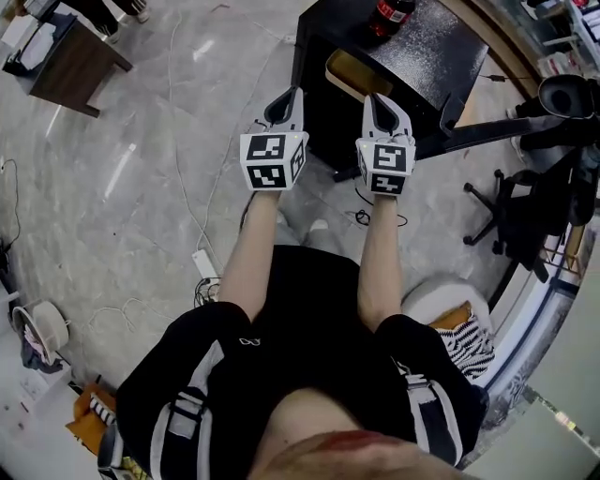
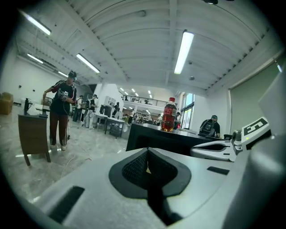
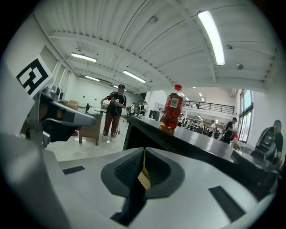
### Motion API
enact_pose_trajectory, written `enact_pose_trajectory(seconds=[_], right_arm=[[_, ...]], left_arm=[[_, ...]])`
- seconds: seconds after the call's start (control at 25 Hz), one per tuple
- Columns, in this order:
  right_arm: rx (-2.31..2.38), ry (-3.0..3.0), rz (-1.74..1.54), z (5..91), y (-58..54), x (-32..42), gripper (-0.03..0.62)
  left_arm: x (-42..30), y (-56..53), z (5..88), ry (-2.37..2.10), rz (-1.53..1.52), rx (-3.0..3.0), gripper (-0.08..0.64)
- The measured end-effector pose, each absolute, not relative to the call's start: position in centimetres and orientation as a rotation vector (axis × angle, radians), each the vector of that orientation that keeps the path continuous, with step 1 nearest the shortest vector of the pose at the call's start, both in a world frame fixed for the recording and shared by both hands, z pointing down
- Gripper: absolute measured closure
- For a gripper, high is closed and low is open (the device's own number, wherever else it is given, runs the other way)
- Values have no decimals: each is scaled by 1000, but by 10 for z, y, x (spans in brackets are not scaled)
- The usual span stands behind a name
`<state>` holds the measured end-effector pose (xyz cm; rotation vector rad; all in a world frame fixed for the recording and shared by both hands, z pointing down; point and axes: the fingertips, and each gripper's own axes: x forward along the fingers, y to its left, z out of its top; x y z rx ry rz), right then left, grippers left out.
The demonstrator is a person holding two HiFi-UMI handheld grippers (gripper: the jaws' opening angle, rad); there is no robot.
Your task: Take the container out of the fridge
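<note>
A black mini fridge (image 1: 412,66) stands on the floor right in front of me, also in the left gripper view (image 2: 152,138) and the right gripper view (image 3: 192,143). A red-labelled cola bottle (image 1: 389,13) (image 2: 168,115) (image 3: 172,109) stands on its top. No container shows in any view. My left gripper (image 1: 285,101) (image 2: 147,163) hovers before the fridge's near left corner, jaws pressed together and empty. My right gripper (image 1: 380,105) (image 3: 144,169) is level with it over the fridge's front edge, also shut, with only a small yellowish tab at the seam.
A black office chair (image 1: 525,211) stands to the right of the fridge. Cables and a white power strip (image 1: 204,264) lie on the grey floor at the left. A wooden table (image 1: 70,66) is at the far left. A person (image 2: 60,114) stands in the hall.
</note>
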<state>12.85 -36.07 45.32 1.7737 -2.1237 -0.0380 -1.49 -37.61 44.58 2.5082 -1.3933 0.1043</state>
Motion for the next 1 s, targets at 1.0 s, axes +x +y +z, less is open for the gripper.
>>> enact_pose_trajectory(seconds=[1.0], right_arm=[[1083,-1752,-71,569,-426,117,524]], left_arm=[[-49,-412,465,-1405,-39,2362,552]])
